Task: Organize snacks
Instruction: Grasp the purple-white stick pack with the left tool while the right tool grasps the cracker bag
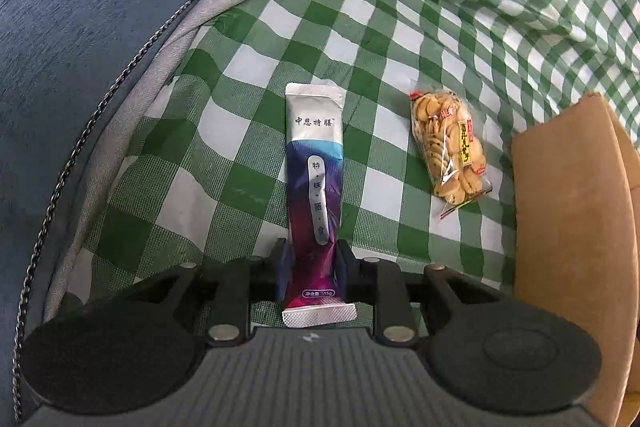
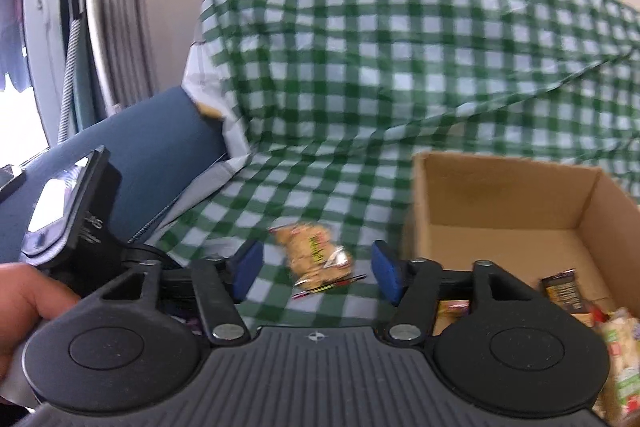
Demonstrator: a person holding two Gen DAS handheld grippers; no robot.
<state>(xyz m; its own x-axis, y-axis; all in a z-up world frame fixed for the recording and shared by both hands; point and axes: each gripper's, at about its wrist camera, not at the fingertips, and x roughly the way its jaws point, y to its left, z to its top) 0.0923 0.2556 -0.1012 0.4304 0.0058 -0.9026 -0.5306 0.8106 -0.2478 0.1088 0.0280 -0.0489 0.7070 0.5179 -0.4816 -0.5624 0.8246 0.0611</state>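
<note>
A white and purple stick pack (image 1: 314, 147) lies flat on the green checked cloth (image 1: 240, 75). My left gripper (image 1: 313, 247) points down over its near end, open only narrowly, one finger close to each long edge. To the right lies a clear bag of round biscuits (image 1: 448, 143), also in the right wrist view (image 2: 308, 247). My right gripper (image 2: 316, 263) hangs above the cloth, open wide, with the biscuit bag just ahead between its blue pads (image 2: 246, 267) and untouched. A brown cardboard box (image 2: 500, 195) stands to the right with several snack packets (image 2: 560, 291) inside.
The box wall (image 1: 572, 207) stands close to the right of the biscuits. A blue sofa arm (image 1: 80, 27) borders the cloth on the left. A hand (image 2: 24, 299) holds the other gripper's body (image 2: 68, 203) at the left. The cloth rises over the backrest (image 2: 400, 47).
</note>
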